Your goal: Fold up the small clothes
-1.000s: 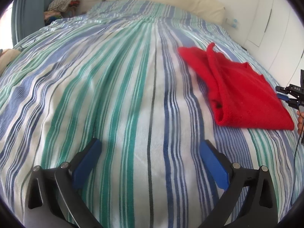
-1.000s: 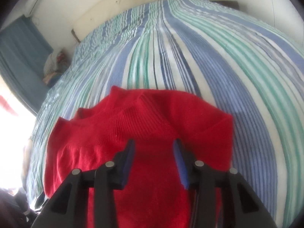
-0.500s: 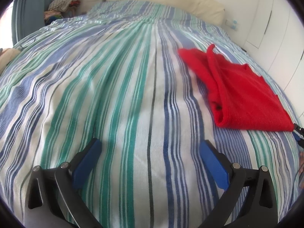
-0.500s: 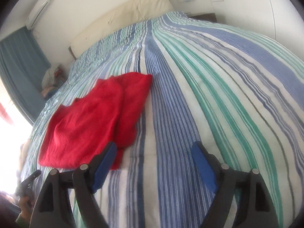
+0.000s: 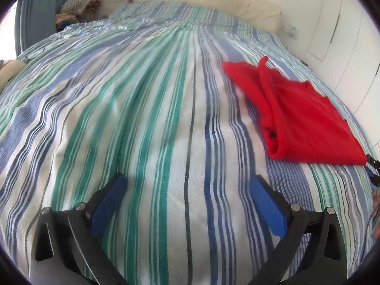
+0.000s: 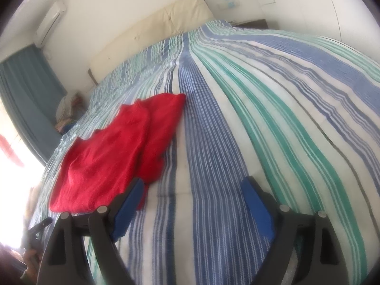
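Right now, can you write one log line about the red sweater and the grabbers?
red sweater: folded on striped bed | left gripper: open, empty | right gripper: open, empty

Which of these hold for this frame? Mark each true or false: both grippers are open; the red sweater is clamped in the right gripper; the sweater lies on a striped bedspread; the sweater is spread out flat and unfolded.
1. The left gripper and right gripper are open. True.
2. The red sweater is clamped in the right gripper. False: it lies free, nothing between the fingers.
3. The sweater lies on the striped bedspread. True.
4. The sweater is spread flat, unfolded. False: it is folded over.
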Demonstrator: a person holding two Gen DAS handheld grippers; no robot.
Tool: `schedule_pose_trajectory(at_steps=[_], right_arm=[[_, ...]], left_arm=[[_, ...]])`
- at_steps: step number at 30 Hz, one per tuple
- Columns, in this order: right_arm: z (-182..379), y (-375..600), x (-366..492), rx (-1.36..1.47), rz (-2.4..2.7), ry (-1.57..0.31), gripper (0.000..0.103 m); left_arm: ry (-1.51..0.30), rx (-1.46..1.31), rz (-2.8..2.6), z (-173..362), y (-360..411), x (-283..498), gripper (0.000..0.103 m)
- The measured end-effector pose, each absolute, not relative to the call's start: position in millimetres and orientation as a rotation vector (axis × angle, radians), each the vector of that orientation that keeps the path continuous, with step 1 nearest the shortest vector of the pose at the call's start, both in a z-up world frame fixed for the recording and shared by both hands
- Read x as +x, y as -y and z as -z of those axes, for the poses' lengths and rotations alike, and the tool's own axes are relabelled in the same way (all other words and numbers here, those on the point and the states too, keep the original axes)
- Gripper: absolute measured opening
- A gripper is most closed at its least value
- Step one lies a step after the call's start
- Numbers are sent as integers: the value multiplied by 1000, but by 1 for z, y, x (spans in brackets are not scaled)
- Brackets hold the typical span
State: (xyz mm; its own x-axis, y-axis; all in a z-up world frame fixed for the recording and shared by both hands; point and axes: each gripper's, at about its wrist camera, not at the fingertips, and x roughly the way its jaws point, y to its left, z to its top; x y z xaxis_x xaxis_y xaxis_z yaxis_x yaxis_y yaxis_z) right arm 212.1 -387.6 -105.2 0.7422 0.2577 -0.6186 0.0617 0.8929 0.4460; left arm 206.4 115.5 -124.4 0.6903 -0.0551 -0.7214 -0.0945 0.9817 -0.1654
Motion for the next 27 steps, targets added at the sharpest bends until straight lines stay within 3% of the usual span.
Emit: schedule_pose_trajectory(at_steps=[13,18,20,24,27], right_arm=[[106,387,213,464,-115,-738,87],[85,372,242,351,-92,-918,88],[62,370,250,397,-167,-880,88],[39,361,280,494,-261,-884,91],[55,345,312,416,-173,-1003,91]], left_arm=[[-823,-187,-26,124,-115,207,102],[-849,-124,-22,98,-116,207,101],[-795,-110,-63,88,-124,201,102],[-854,-166,-76,130,-141,204,102],[-790,-192,-79,122,-144,200,102]])
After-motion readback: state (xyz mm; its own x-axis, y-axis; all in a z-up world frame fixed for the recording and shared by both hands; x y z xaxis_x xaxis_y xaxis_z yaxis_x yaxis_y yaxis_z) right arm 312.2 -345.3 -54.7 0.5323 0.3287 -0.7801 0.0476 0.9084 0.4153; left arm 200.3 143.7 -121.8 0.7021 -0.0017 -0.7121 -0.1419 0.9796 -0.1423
